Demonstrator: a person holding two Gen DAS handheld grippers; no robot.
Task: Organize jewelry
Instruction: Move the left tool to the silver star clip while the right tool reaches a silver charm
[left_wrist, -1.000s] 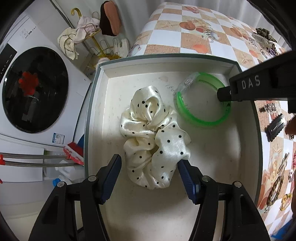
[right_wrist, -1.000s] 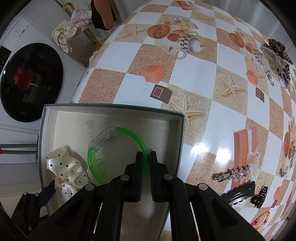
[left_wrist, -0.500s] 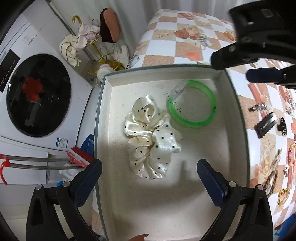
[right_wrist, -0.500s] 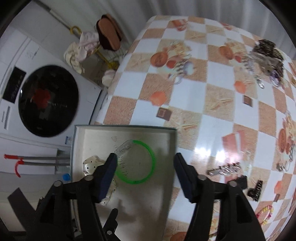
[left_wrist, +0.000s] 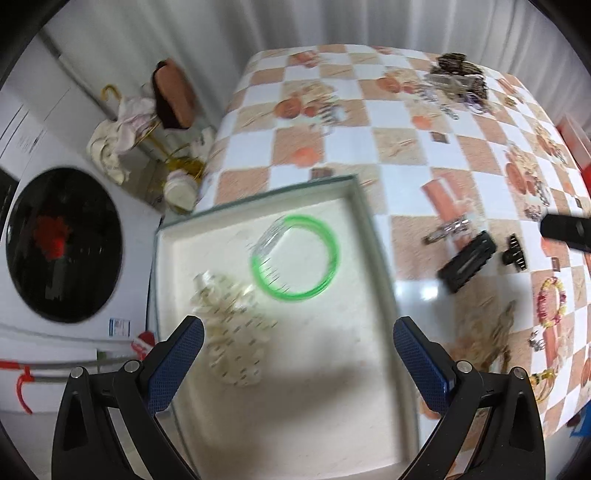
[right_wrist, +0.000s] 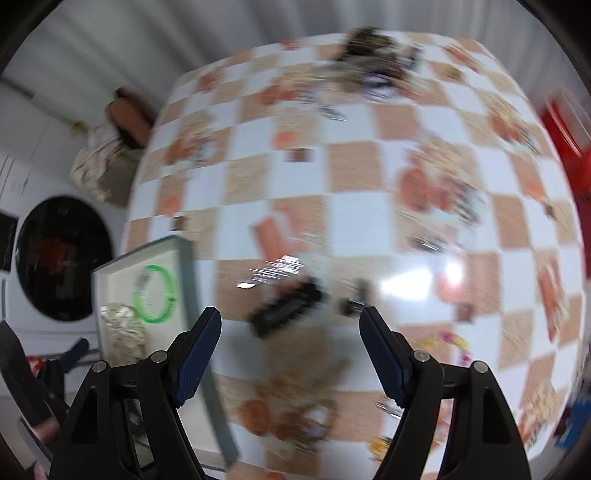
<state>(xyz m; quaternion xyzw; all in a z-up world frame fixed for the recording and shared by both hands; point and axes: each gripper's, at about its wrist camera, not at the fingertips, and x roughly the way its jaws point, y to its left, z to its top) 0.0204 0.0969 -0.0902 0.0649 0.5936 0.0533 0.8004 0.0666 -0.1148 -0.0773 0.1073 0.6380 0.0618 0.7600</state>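
Observation:
A white tray (left_wrist: 325, 387) with a grey rim holds a green bangle (left_wrist: 295, 256) and a cream polka-dot scrunchie (left_wrist: 231, 332), lying apart. My left gripper (left_wrist: 297, 352) hangs above the tray, open wide, nothing between its fingers. In the blurred right wrist view my right gripper (right_wrist: 290, 345) is over the checkered table to the right of the tray (right_wrist: 110, 288), its jaws opening and empty; a black hair clip (right_wrist: 286, 308) lies beyond them. The bangle (right_wrist: 155, 293) and scrunchie (right_wrist: 122, 330) show at the left.
On the checkered tablecloth (left_wrist: 406, 122) lie a black clip (left_wrist: 467, 260), a small black claw clip (left_wrist: 513, 253), a silver clip (left_wrist: 445, 230), a beaded bracelet (left_wrist: 552, 302) and a far pile of hair accessories (left_wrist: 456, 75). A washing machine (left_wrist: 62, 243) stands left of the table.
Both grippers let go and opened: the left released the scrunchie, the right released the green bangle. Both rose; the right swung to the right, out over the table.

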